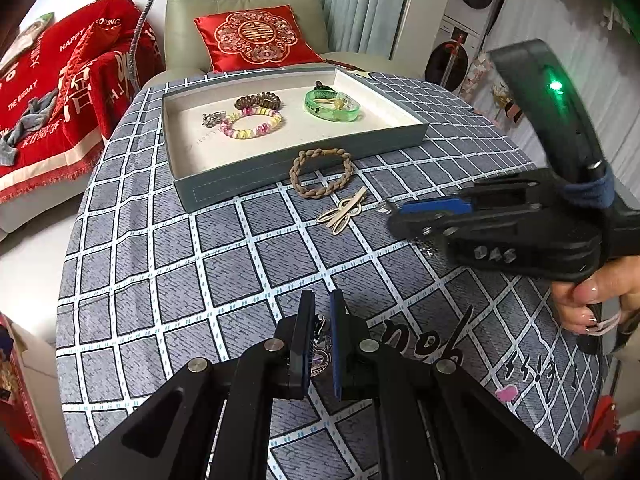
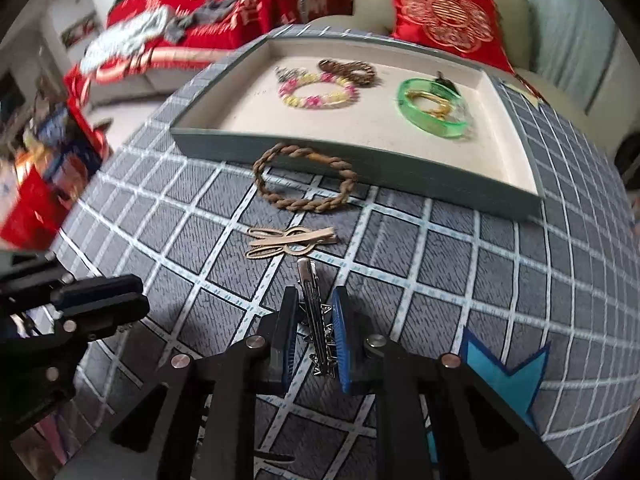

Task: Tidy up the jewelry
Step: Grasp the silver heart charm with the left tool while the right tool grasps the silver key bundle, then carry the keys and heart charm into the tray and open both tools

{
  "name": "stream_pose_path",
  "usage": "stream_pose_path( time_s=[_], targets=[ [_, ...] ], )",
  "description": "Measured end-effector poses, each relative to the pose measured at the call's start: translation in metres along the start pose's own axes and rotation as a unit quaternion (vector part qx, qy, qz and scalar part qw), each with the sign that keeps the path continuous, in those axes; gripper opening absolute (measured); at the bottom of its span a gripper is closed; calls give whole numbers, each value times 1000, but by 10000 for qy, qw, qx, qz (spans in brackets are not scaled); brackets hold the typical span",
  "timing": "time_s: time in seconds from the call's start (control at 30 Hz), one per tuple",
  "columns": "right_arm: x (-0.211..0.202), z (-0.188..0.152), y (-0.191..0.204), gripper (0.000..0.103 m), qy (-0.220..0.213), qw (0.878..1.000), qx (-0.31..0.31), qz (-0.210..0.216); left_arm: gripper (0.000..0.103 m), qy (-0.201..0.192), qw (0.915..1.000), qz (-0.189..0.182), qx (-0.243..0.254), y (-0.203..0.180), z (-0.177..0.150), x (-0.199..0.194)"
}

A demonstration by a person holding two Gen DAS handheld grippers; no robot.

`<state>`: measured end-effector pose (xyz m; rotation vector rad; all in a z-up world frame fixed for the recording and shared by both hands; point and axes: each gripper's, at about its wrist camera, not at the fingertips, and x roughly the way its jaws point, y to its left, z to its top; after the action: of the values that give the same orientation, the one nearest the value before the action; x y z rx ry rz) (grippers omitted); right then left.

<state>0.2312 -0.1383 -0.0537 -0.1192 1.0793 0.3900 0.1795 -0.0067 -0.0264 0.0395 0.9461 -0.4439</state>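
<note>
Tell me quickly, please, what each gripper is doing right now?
Left gripper: shut on a small jewelled ornament.
Right gripper: shut on a silver hair clip.

The table (image 1: 160, 280) shows a wide open stretch of checked cloth on its near left, from the near edge up to the tray (image 1: 224, 192). The tray's raised near wall bars a low approach from the near side; entry is from above. Inside it, the left near corner is bare lining, while the pink-and-yellow bracelet (image 1: 251, 123), brown coil (image 1: 257, 101) and green bangle (image 1: 332, 105) fill the far half. The braided ring (image 2: 306, 178) leans on the tray wall, with the beige clip (image 2: 290, 242) just near of it, narrowing the middle lane. The right tongs (image 1: 394, 216) block the right side, holding a silver clip (image 2: 316, 320).
</note>
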Motion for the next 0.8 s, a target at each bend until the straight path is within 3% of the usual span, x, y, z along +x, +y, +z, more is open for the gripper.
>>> stream_pose_path(
  time_s=[0.37,0.8],
  targets=[
    [-35,-3,-30,19,-363,9969,652,235,22,-169,9996,-22,-207,10,13,-12],
    [-63,33,-54,19,-829,9902,1089,281,22,-683,9972,85,-280,23,60,-26]
  ],
)
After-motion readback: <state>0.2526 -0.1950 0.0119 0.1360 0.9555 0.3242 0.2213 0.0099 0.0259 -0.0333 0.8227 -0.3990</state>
